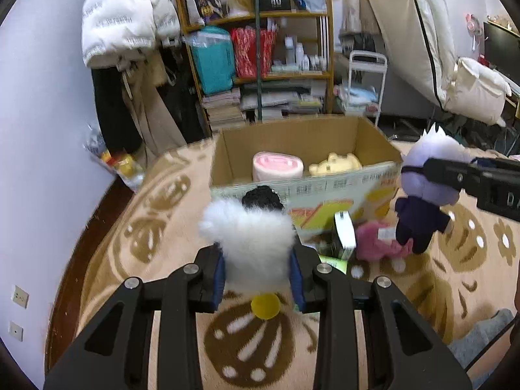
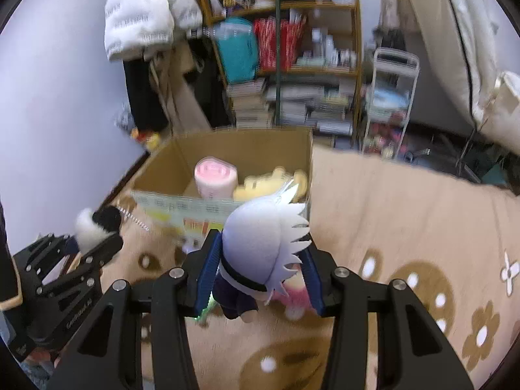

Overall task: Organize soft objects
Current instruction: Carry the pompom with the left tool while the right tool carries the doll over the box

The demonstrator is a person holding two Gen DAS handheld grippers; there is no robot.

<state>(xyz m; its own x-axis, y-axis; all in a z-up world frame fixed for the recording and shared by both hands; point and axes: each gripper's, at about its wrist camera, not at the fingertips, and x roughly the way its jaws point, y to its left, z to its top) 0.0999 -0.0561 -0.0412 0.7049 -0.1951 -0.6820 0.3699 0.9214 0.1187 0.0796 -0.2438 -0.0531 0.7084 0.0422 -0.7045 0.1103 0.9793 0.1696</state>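
My left gripper (image 1: 258,268) is shut on a fluffy white plush (image 1: 253,240) with a black head and a yellow foot, held above the rug in front of the open cardboard box (image 1: 224,152). It also shows in the right wrist view (image 2: 92,227). My right gripper (image 2: 260,269) is shut on a white-haired doll (image 2: 263,243) in dark clothes, held near the box's right front corner; it shows in the left wrist view (image 1: 425,195) too. Inside the box lie a pink rolled blanket (image 1: 276,165) and a yellow plush (image 1: 334,164). A pink plush (image 1: 377,242) lies on the rug.
A small white and green carton (image 1: 344,234) stands by the pink plush. A patterned beige rug (image 1: 260,341) covers the floor. A cluttered wooden shelf (image 1: 260,48) stands behind the box, hanging coats (image 1: 123,32) to its left, a white trolley (image 1: 365,81) to its right.
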